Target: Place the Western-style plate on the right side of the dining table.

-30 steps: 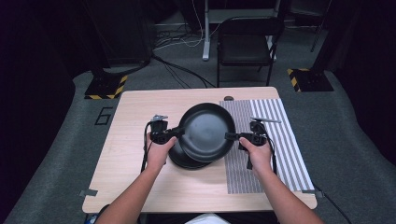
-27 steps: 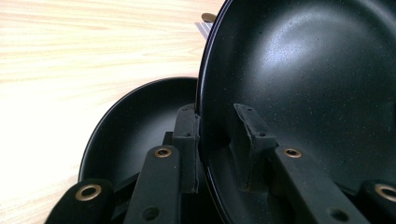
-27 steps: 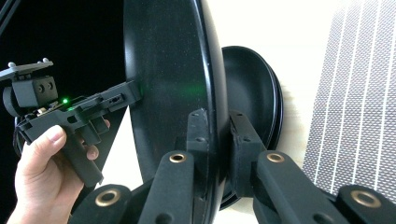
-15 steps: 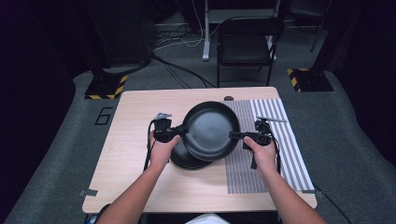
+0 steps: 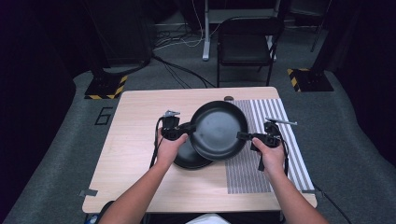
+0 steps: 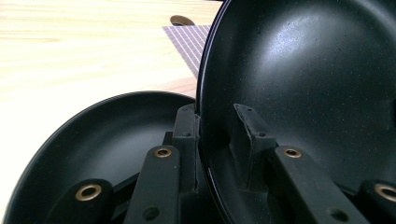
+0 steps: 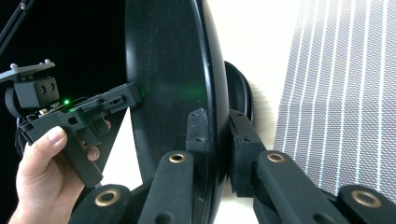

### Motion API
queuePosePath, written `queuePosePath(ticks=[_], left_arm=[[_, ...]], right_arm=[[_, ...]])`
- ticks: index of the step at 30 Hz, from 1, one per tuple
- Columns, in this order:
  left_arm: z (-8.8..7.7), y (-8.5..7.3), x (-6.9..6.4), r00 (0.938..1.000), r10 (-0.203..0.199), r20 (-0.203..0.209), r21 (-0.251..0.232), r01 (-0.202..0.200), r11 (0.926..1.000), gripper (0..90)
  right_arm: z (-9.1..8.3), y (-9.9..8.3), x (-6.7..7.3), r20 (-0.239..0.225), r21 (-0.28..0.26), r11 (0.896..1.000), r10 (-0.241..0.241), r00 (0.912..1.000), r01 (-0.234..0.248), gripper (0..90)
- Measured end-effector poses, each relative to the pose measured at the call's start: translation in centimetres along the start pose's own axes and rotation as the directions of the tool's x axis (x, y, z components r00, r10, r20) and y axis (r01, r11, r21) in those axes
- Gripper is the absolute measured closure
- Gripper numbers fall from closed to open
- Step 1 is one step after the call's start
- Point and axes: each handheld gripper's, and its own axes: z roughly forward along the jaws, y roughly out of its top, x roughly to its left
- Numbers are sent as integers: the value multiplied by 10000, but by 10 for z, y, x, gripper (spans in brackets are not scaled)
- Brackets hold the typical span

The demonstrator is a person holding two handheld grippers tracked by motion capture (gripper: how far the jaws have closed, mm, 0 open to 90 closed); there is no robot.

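Note:
A black round pan [image 5: 218, 129] hangs tilted above the table, held by its rim on both sides. My left gripper [image 5: 187, 132] is shut on its left rim, and my right gripper [image 5: 243, 136] is shut on its right rim. In the left gripper view my jaws [image 6: 215, 119] pinch the thin edge of the pan [image 6: 317, 79]. The right gripper view shows my right gripper [image 7: 217, 120] clamped on the pan [image 7: 168, 70] edge-on. A second black pan [image 5: 189, 157] lies flat on the table under it, also seen as a dark dish [image 6: 107, 135].
The wooden table [image 5: 140, 116] carries a grey striped mat [image 5: 261, 172] on its right half. A small brown disc [image 5: 228, 98] sits near the far edge. A dark chair [image 5: 245, 44] stands behind the table.
Both hands have carried the upper pan to the right, off the lower pan and partly over the striped mat. The lower pan has stayed in place.

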Motion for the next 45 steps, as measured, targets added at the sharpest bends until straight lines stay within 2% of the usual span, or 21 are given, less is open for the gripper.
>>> queuePosePath(ticks=[24, 45], left_arm=[[25, 9, -26, 9978, 417, 519, 250, -431, 9988, 718], [58, 12, -54, 9918, 676, 1082, 524, -736, 9959, 721]], right_arm=[[-33, -4, -15, 349, -507, 9981, 357, 9988, -339, 806], [-66, -11, -38, 691, -1099, 9912, 811, 9943, -733, 805]])
